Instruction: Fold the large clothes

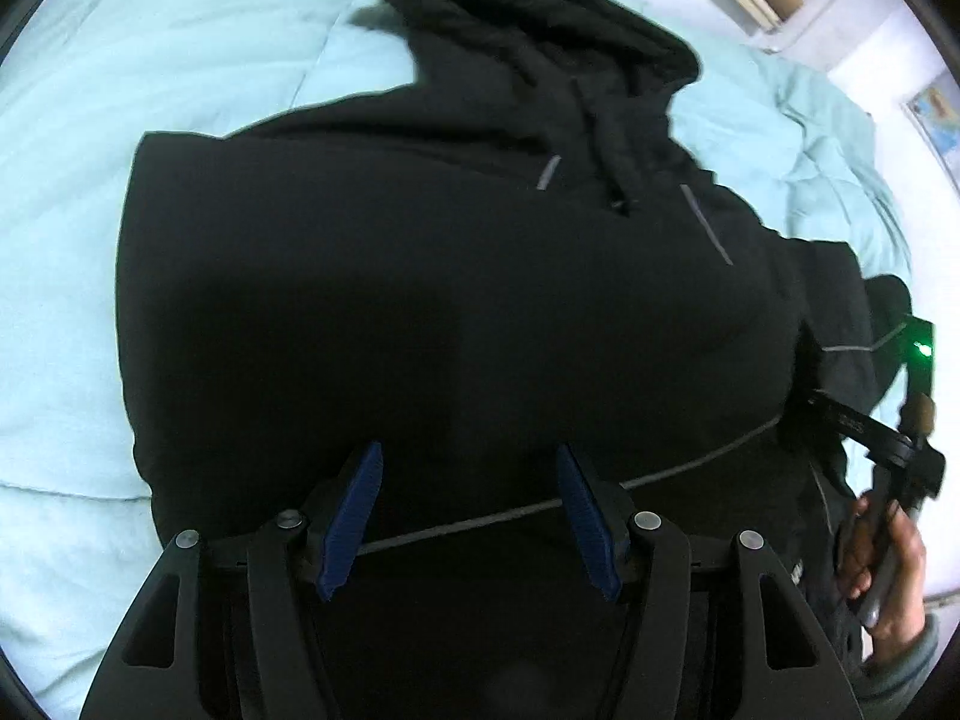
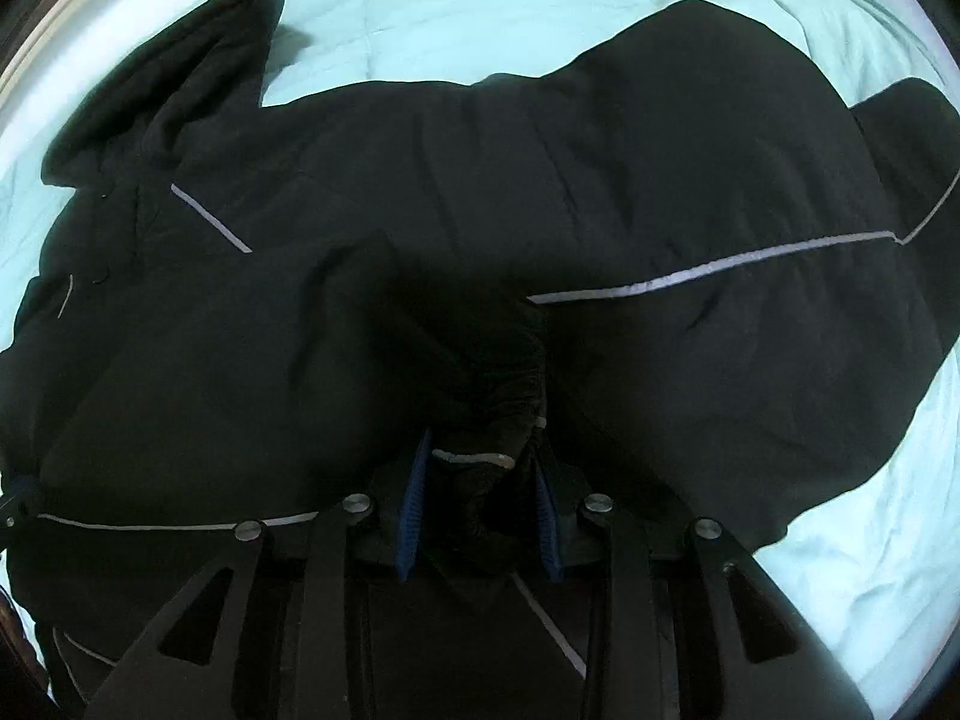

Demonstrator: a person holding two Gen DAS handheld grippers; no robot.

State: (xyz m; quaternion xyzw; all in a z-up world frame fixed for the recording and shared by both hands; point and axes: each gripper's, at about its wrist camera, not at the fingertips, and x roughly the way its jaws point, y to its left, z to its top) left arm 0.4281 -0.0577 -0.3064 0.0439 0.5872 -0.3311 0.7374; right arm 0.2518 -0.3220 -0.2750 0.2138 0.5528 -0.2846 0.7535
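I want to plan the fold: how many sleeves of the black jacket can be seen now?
2. One sleeve has its cuff pinched in the right gripper. The other sleeve lies flat at the jacket's far right edge on the bed.

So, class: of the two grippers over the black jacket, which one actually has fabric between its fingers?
The right gripper: its fingers pinch a bunched cuff of the black jacket. The left gripper is open with nothing between its fingers.
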